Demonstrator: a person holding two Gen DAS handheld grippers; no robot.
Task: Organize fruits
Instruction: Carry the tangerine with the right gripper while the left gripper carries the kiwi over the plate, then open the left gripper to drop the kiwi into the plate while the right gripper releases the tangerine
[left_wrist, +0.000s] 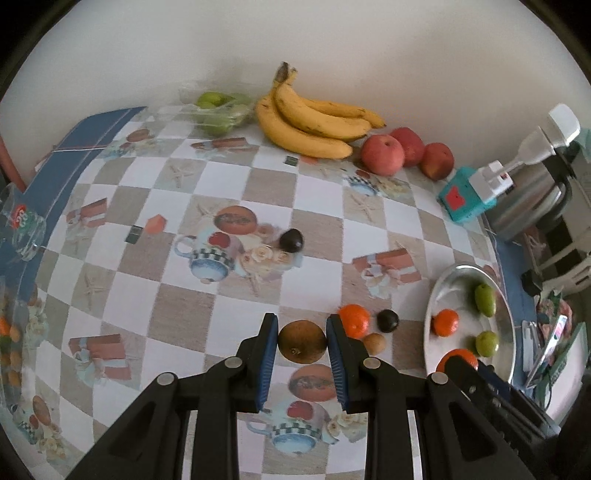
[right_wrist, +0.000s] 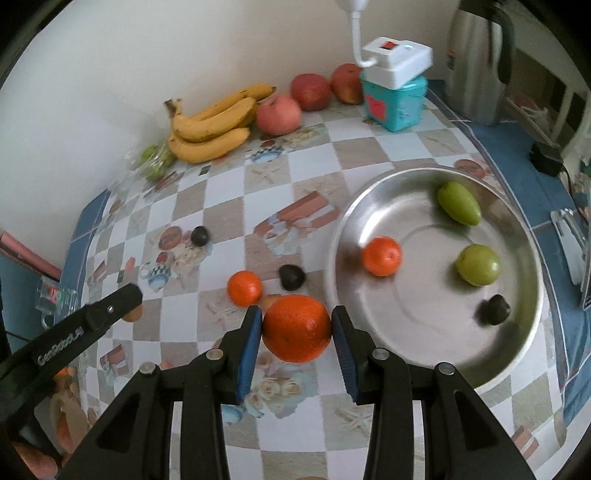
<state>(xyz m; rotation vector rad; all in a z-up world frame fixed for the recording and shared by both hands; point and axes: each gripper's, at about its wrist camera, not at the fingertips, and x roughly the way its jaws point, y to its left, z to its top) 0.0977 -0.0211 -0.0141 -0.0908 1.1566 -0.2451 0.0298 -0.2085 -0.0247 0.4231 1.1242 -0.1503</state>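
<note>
My left gripper (left_wrist: 302, 341) is shut on a brown round fruit (left_wrist: 302, 341) above the checked tablecloth. My right gripper (right_wrist: 296, 328) is shut on a large orange (right_wrist: 296, 328), just left of the metal bowl (right_wrist: 436, 347). The bowl holds a mandarin (right_wrist: 382, 256), two green fruits (right_wrist: 458, 203) (right_wrist: 477, 264) and a dark fruit (right_wrist: 494, 309). On the cloth lie a mandarin (right_wrist: 244, 288), a dark fruit (right_wrist: 291, 277), another dark fruit (right_wrist: 200, 236) and a small brown fruit (left_wrist: 375, 342).
Along the wall are bananas (left_wrist: 310, 122), three red apples (left_wrist: 382, 154), and bagged green fruits (left_wrist: 218, 110). A teal box (right_wrist: 393, 101) with a white device and a steel thermos (right_wrist: 476, 59) stand at the far right. A glass (left_wrist: 24, 227) sits at the left edge.
</note>
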